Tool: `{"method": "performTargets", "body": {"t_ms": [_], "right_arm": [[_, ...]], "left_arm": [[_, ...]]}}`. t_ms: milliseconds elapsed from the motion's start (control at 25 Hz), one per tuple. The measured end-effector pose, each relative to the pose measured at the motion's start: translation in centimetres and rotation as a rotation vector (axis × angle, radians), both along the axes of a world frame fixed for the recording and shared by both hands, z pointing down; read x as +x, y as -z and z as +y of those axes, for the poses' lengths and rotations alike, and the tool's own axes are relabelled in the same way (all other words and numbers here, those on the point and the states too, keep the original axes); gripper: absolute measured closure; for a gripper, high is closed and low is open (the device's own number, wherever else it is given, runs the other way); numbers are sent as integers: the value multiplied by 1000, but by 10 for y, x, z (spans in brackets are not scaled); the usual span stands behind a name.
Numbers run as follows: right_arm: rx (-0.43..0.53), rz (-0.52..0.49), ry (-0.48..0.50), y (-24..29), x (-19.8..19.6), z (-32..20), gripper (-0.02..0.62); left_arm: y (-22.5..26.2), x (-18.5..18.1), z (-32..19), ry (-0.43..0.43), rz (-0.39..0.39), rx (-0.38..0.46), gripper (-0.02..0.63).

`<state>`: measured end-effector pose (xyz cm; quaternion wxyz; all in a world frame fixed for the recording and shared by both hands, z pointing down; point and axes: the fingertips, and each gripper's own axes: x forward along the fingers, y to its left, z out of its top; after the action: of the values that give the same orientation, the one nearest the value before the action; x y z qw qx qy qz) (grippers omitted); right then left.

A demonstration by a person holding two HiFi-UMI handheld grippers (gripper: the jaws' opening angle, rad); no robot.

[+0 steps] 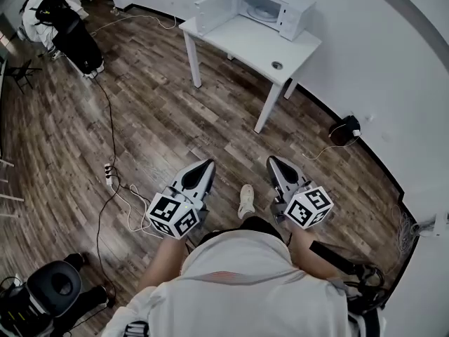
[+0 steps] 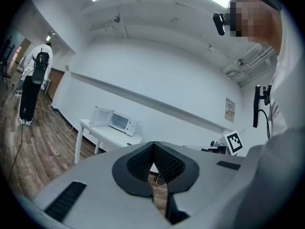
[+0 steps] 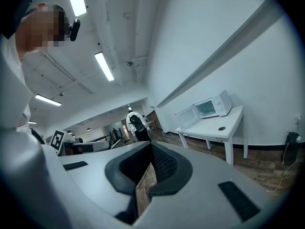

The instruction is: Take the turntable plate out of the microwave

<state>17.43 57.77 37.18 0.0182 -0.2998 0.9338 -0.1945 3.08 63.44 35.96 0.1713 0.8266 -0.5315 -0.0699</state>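
A white microwave (image 1: 270, 8) stands on a white table (image 1: 245, 44) across the room, its door (image 1: 216, 10) swung open to the left. Inside it the glass turntable plate (image 1: 262, 9) shows faintly. The microwave also appears small in the left gripper view (image 2: 119, 122) and in the right gripper view (image 3: 209, 108). My left gripper (image 1: 209, 164) and right gripper (image 1: 271, 161) are held level close to my body, well short of the table. Both are shut with nothing between the jaws.
A small dark round thing (image 1: 277, 65) lies on the table near its front corner. Cables and a power strip (image 1: 109, 171) run over the wooden floor at the left. A person (image 1: 63, 20) stands far back left. A black device (image 1: 344, 130) sits by the right wall.
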Motion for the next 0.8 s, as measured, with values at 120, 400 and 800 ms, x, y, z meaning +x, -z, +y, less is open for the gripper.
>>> {"method": "performTargets", "body": {"t_ms": [120,400,800], "right_arm": [[-6,-5,6,-1,-5,-28,592],[-16,-6,25,-2,-13,-104,592],[-10,-22,55,-2,2,-214,592]], "left_arm": [[2,-4,-29,3,1,2,595],[7,-4,-104,10,3,8,595],[12,10,-219,43,13,-3,595]]}}
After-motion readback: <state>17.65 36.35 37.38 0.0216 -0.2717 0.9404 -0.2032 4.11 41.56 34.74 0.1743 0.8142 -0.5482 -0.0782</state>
